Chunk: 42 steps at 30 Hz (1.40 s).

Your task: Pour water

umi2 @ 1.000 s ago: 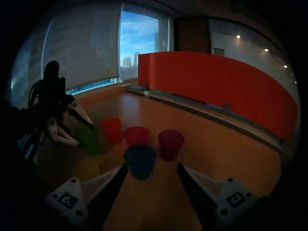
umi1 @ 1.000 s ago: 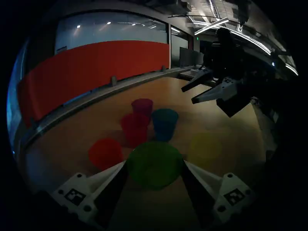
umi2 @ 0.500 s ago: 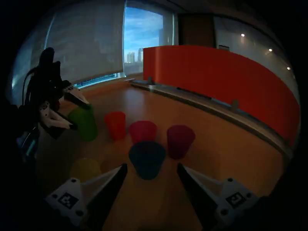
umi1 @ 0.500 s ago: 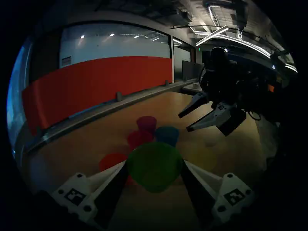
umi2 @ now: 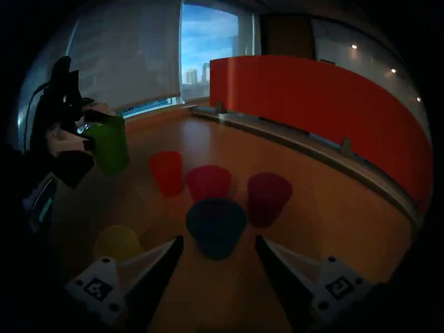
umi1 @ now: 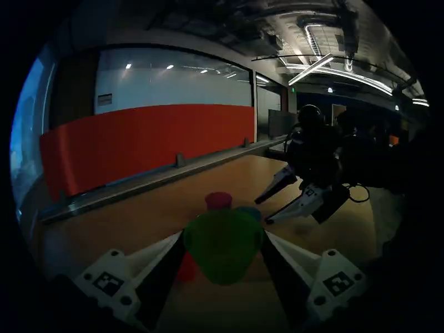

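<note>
Left tongs (umi1: pixel 222 236) clamp a green cup (umi1: pixel 223 252), upright, in the air above the counter (umi2: pixel 322 222). Right of it, on the counter, stand a yellow cup (umi2: pixel 116 242), a red cup (umi2: pixel 166 172) and a pink cup (umi2: pixel 210 182). Right tongs (umi2: pixel 218 238) gape wide and empty, with a blue cup (umi2: pixel 216 222) just at their tips, apart from both fingers, and a purple cup (umi2: pixel 268 197) to its right.

The step appears to be carrying the green cup over to pour. Next it likely needs tipping over one chosen cup. The cups crowd together, so knocks are a risk. Open counter lies to the right of the right tongs, ending at a rail (umi2: pixel 311 145).
</note>
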{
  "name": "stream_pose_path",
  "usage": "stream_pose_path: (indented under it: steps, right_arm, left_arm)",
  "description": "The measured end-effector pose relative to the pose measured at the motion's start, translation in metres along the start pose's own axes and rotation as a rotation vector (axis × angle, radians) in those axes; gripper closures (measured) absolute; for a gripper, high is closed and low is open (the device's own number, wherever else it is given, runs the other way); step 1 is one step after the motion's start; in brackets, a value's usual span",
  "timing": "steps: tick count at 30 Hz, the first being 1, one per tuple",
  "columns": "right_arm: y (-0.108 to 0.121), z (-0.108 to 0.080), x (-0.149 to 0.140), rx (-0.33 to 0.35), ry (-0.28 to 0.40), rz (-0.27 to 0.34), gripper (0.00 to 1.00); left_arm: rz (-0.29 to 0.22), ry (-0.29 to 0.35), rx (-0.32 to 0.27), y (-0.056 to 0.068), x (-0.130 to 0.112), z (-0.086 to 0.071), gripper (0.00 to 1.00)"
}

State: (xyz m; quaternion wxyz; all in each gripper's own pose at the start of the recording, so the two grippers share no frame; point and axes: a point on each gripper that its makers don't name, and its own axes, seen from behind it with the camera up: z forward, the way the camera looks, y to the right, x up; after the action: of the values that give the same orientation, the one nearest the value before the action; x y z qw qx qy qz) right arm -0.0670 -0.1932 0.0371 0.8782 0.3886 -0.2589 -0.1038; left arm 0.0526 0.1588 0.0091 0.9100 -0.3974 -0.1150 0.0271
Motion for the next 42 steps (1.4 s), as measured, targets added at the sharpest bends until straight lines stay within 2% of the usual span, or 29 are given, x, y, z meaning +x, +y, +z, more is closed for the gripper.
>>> stream_pose_path:
  steps: [15, 33, 42]
  right_arm:
    - [0.001, 0.022, -0.004, 0.008, -0.019, -0.007, 0.0]
    - [0.0, 0.045, -0.005, 0.02, -0.031, -0.022, 0.0]
    - [0.0, 0.052, -0.005, 0.021, -0.036, -0.031, 0.0]
  left_arm:
    - [-0.019, 0.062, 0.017, -0.005, 0.017, -0.011, 0.1]
    - [-0.017, 0.07, 0.043, -0.015, 0.017, -0.018, 0.1]
    - [-0.014, 0.072, 0.047, -0.016, 0.016, -0.02, 0.1]
